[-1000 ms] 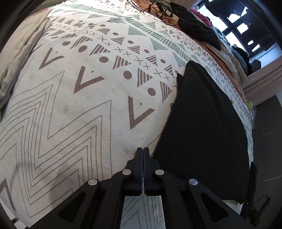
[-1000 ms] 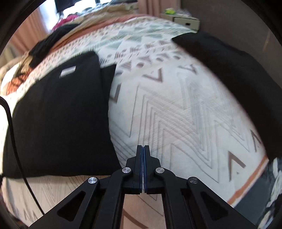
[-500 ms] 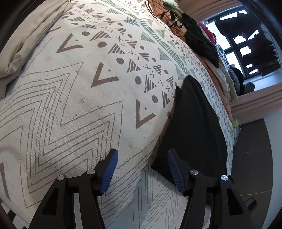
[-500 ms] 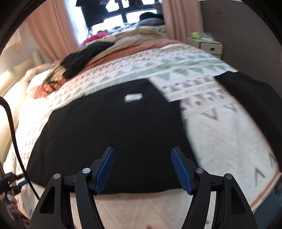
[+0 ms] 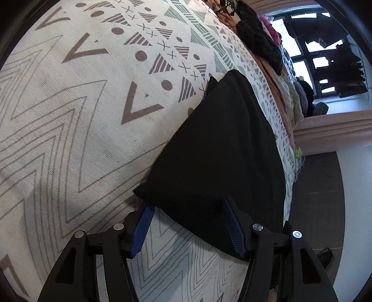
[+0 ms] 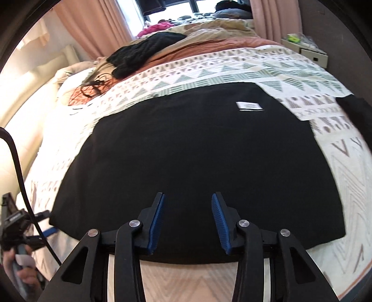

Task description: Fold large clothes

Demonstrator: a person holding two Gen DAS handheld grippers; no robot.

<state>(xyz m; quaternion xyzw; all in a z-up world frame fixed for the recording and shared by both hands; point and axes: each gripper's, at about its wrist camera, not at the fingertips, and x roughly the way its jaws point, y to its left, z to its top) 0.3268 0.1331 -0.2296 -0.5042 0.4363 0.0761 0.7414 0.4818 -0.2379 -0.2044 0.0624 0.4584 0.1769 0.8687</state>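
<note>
Left wrist view: left gripper [image 5: 187,226] jaws spread wide, blue pads [image 5: 141,228] straddling near corner of folded black garment [image 5: 223,148], nothing clamped. Garment lies flat on patterned bedspread [image 5: 76,111]. Right wrist view: right gripper [image 6: 187,223] also released, pads apart over garment's [image 6: 197,158] near edge, contact unclear. White label [image 6: 250,106] on top, far right part. Black knit item [image 6: 144,52] and pink curtains [image 6: 93,21] at far end. Black cable [image 6: 17,162] at left.
</note>
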